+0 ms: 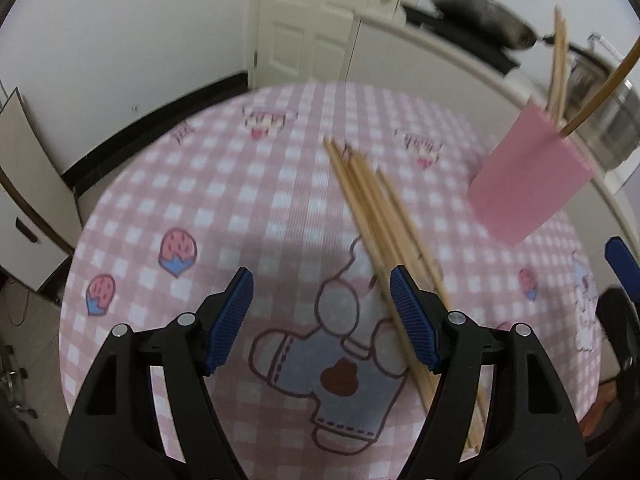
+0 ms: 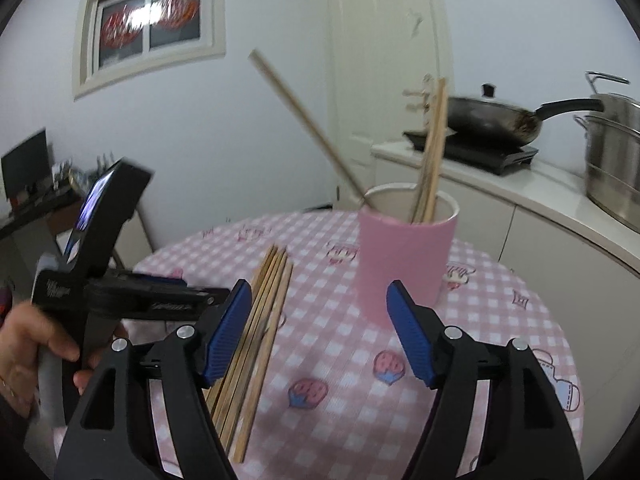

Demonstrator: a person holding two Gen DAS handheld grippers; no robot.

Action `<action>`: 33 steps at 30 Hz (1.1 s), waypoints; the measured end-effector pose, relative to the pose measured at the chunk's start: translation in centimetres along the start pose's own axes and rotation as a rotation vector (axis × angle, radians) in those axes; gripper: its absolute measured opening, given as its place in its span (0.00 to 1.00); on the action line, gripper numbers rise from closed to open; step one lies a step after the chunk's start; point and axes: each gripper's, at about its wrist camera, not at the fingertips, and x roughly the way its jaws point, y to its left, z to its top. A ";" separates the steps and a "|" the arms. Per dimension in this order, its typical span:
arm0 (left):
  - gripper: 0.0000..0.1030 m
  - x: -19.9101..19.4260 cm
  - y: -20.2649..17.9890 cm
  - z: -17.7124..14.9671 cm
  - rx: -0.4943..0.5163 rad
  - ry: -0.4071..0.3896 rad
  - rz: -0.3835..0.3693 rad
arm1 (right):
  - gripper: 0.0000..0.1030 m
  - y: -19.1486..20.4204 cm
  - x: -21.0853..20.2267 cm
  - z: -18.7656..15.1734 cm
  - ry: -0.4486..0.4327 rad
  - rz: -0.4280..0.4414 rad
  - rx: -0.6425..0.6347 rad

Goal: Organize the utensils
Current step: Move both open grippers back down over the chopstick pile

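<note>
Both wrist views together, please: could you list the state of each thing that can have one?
Left gripper: open, empty, above the table.
Right gripper: open, empty.
Loose chopsticks: lying flat in a bundle on the tablecloth.
Pink holder: upright, holding a few chopsticks.
Chopsticks in holder: standing, one leaning far out.
Door: closed.
Wok: lidded, on the cooktop.

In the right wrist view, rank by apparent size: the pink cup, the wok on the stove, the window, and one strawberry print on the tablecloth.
1. Window and wok: look about alike, so unranked; both stand farther away.
3. Pink cup, nearer the camera.
4. Strawberry print, clearly smallest.
</note>
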 end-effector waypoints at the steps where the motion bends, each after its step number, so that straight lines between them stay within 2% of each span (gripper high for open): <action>1: 0.69 0.3 -0.1 -0.1 0.003 0.018 0.003 | 0.65 0.2 0.2 -0.2 0.014 0.002 -0.007; 5: 0.69 0.8 -0.5 -0.1 0.037 0.053 0.045 | 0.65 0.5 1.3 -0.6 0.083 0.010 -0.024; 11: 0.68 0.9 -0.7 0.0 0.035 0.080 0.044 | 0.65 0.3 2.0 -0.9 0.128 0.007 -0.021; 29: 0.71 1.4 -1.7 0.3 0.042 0.090 0.084 | 0.69 -0.2 4.3 -1.5 0.235 -0.031 -0.008; 33: 0.71 1.4 -2.4 0.2 0.090 0.080 0.102 | 0.70 -0.3 4.7 -1.6 0.264 -0.034 -0.007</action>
